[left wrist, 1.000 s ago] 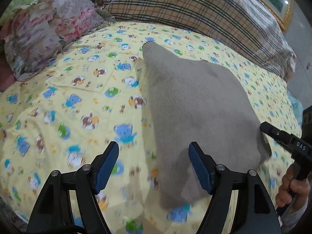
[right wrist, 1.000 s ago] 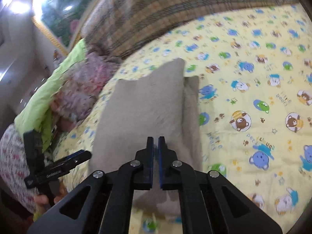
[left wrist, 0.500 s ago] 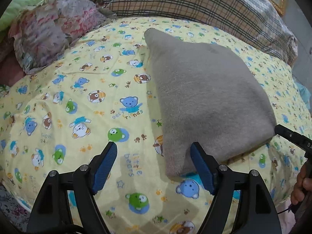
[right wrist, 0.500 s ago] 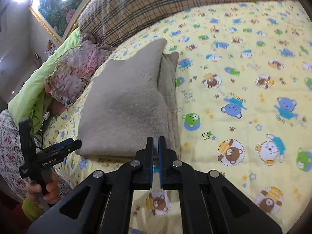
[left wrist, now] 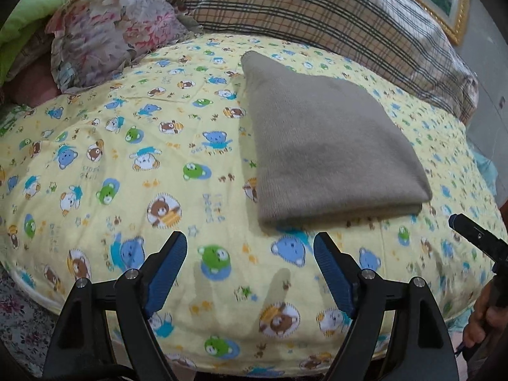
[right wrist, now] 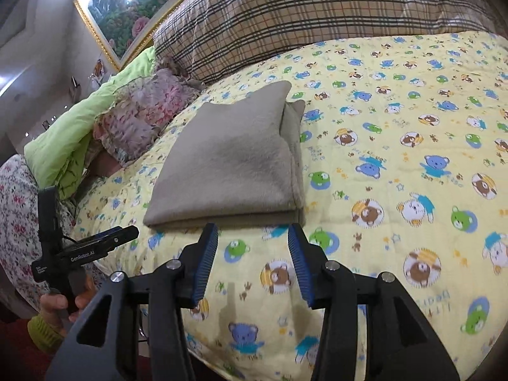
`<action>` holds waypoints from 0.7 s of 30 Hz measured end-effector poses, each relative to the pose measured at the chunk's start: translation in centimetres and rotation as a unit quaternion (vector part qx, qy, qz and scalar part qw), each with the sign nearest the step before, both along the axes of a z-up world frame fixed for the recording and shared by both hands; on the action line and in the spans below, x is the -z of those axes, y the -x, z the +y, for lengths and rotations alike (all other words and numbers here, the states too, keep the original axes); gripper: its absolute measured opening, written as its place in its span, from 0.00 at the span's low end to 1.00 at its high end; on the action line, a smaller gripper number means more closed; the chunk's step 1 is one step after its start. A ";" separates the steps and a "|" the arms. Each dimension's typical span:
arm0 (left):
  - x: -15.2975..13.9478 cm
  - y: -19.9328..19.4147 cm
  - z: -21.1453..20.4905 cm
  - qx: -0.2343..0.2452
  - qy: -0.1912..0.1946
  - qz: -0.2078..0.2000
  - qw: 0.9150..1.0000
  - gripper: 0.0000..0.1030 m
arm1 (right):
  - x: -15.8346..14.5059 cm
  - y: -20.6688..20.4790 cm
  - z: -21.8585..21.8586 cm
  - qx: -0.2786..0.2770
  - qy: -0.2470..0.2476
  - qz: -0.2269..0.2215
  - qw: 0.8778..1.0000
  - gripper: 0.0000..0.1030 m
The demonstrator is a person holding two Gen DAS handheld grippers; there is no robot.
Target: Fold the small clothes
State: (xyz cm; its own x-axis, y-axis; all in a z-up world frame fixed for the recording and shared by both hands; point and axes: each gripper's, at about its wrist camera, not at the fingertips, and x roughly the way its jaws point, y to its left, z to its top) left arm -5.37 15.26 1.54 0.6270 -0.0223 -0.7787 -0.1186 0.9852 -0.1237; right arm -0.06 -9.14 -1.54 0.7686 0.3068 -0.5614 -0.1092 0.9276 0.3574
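- Left wrist view: left hand-held gripper (left wrist: 250, 247) gapes wide, empty, over the bed (left wrist: 95, 165); folded grey garment (left wrist: 330, 146) lies just beyond. Frame edge crops the right hand (left wrist: 484, 320).
- Right wrist view: right hand-held gripper (right wrist: 253, 241), jaws just opened partway, holds nothing; garment's lower layers barely show.

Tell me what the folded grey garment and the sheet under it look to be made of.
Folded grey garment: seemingly soft fleece or brushed knit, matte, with a fuzzy nap and thick rounded fold edges. Yellow sheet: looks like thin woven cotton, matte, printed with cartoon bears, lying in fine wrinkles.
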 end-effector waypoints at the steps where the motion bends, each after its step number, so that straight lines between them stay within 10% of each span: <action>1: 0.1 0.3 -0.1 0.000 0.001 0.000 1.000 0.80 | 0.2 0.3 0.0 0.000 -0.001 0.001 1.000 0.46; 21: -2.2 5.1 -2.3 -0.012 -0.072 -0.098 0.992 0.84 | -0.3 4.4 2.6 -0.006 0.078 -0.063 0.995 0.85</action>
